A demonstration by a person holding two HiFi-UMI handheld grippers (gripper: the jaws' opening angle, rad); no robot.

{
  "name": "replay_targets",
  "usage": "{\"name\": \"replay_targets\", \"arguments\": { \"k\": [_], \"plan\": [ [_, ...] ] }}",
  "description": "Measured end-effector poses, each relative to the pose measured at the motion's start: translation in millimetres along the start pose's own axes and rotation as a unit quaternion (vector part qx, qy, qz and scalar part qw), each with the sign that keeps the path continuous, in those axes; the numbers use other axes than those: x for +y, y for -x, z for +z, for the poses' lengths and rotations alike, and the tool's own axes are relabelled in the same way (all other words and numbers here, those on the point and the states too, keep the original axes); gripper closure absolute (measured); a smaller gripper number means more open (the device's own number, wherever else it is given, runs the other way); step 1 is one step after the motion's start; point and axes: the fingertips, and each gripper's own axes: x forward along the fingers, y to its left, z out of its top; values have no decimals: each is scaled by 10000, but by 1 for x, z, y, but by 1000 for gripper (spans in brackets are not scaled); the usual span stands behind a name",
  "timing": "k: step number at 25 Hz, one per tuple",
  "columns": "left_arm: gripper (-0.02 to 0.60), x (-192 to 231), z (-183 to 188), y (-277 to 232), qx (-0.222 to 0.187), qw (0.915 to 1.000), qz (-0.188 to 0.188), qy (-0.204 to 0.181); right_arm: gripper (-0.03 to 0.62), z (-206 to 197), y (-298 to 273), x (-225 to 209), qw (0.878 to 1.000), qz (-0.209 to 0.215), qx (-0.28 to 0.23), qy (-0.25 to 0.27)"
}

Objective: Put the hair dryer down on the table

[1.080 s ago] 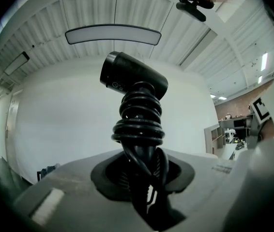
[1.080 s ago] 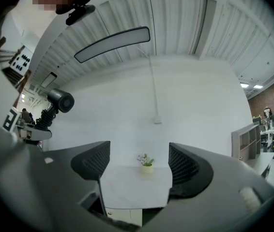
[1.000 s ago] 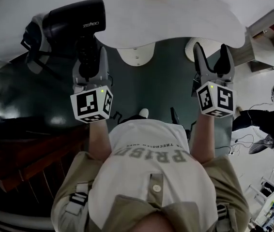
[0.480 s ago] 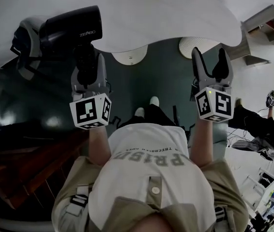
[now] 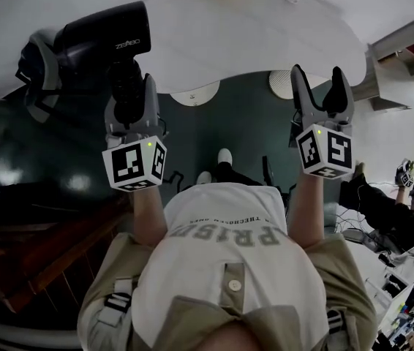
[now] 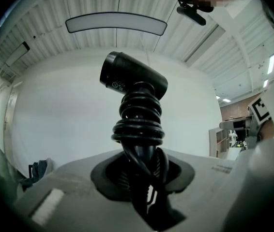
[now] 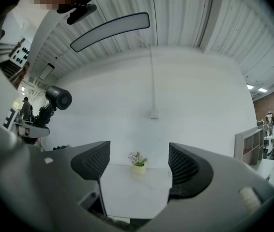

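White table point(image 5: 265, 28) ahead of me, dark green floor point(image 5: 243, 123) below it. I see my left gripper point(image 5: 129, 86) squeezing the black hair dryer point(image 5: 104, 41) by its handle, where the cord point(image 6: 138, 124) is wound round. The dryer is up in the air by the table's left edge, not set down yet. My right gripper point(image 5: 321, 79) is wide apart and holds nothing. A little plant pot point(image 7: 138, 168) stands far back on the table.

Dim head view w/ fisheye warp, brighter gripper views.

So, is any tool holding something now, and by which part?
The left tool holds the hair dryer by its handle; the right tool is empty.
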Motion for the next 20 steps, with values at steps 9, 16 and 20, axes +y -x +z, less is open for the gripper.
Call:
{"name": "replay_targets", "arguments": {
  "k": [9,16,20],
  "plan": [
    [460,-20,4,-39,43,9999,141,-54,226,2,-40,-34,9998,186,-88,-53],
    [460,-26,-14,-50,372,9989,231,-150,226,-19,-57,-43,9991,350,92,-228],
    [460,-44,-25,-76,607,9976,223,-244,227,-39,-81,-67,9981,404,279,-362]
  ]
}}
